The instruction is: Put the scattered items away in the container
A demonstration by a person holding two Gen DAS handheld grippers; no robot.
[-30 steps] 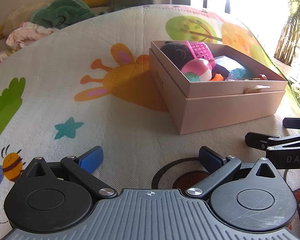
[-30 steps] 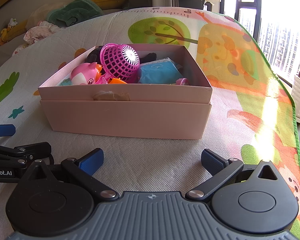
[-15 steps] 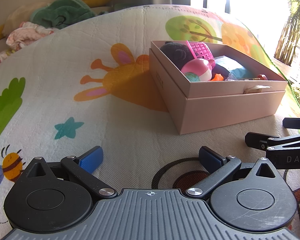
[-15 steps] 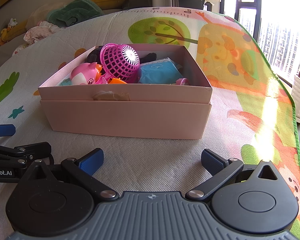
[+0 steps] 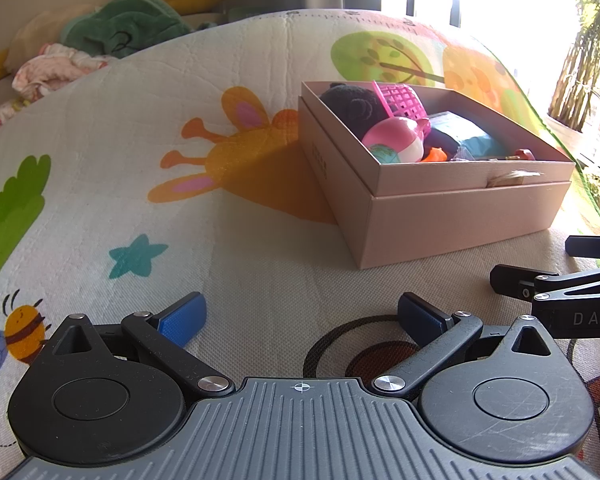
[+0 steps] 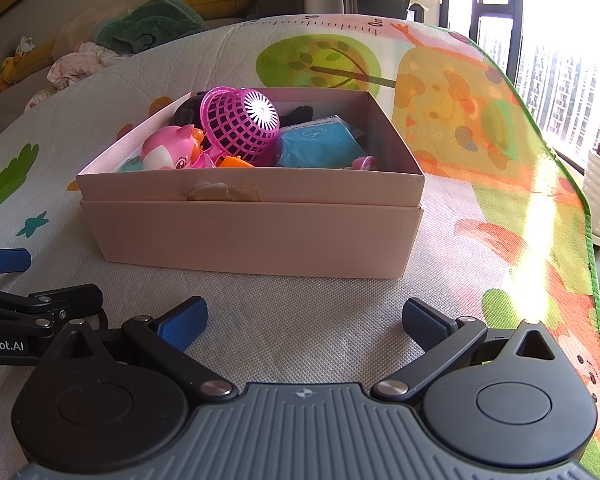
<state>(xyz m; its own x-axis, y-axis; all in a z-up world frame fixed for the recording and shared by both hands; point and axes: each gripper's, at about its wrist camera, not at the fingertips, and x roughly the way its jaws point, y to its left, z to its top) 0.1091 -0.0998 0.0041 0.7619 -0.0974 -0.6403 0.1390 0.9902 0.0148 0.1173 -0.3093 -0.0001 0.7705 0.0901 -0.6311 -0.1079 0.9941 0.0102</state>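
From where I stand the tidying looks finished, or nearly so: no loose toy lies on the stretch of play mat (image 6: pixel 308 320) that either camera takes in, though what lies behind the grippers I cannot see.

The pink box (image 6: pixel 252 236) sits on the mat just ahead of both grippers, open-topped and well filled. Inside it a magenta mesh basket (image 6: pixel 240 124) lies tipped on its side atop the heap, a pink toy (image 6: pixel 168 152) beside it at the near left, a black plush (image 5: pixel 350 102) toward the far left, a blue packet (image 6: pixel 316 146) on the right, with an orange piece (image 6: pixel 234 162) and a small pink bit (image 6: pixel 364 164) near the front wall.

The left gripper (image 5: pixel 300 314) and right gripper (image 6: pixel 304 318) both rest low over the mat, fingers spread wide with nothing between them.
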